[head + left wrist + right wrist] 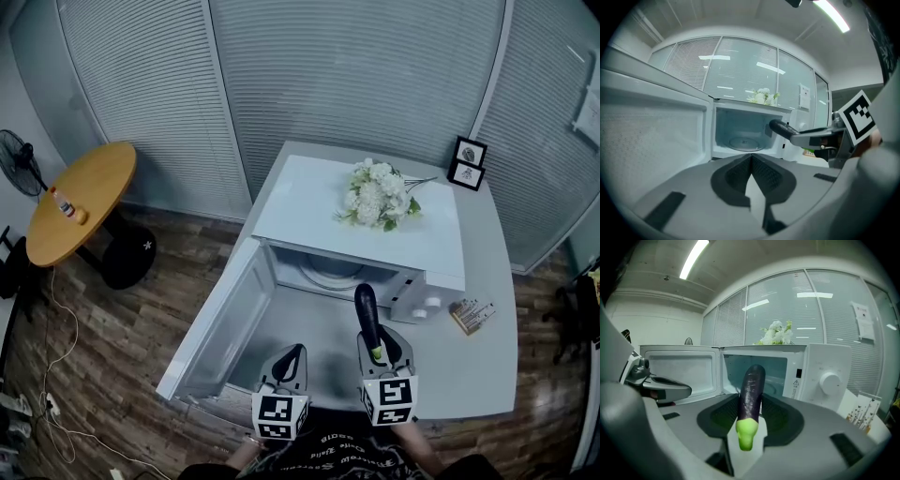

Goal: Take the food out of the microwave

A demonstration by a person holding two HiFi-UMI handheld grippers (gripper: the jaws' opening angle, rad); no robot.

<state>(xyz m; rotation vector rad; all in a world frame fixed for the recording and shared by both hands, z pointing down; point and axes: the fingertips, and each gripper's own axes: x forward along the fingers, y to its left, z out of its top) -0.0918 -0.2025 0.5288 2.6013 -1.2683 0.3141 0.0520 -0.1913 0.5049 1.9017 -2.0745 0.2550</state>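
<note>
Plainly, the microwave (300, 202) stands open, its door (220, 323) swung wide to the left. Inside the cavity a glass turntable (333, 270) shows, with nothing lying on it. The eggplant (367, 314) is out in front, clamped in the right tool (379, 349). The pads grip it near its green stem end, and the dark purple body points forward and up. Its tip sits at the mouth of the cavity; whether it is just inside or just outside cannot be told. The left tool (290, 358) hangs beside the right one, in front of the open door, its jaws closed together with nothing between them.

A bunch of white flowers (378, 195) lies on top of the microwave. Its control panel, with a round dial (829, 383), is on the right of the opening.

The microwave rests on a grey table (487, 366). To its right on the table lies a small printed box (472, 314), and two dark frames (469, 161) stand at the far corner.

Pale blinds (356, 75) cover the wall behind. The floor (122, 319) is dark wood, with a thin cable (58, 366) trailing across it at the left. Well off to the left stands a round table (89, 187) of orange wood with a small bottle (64, 203) on it, and a fan (19, 159) beyond that.
</note>
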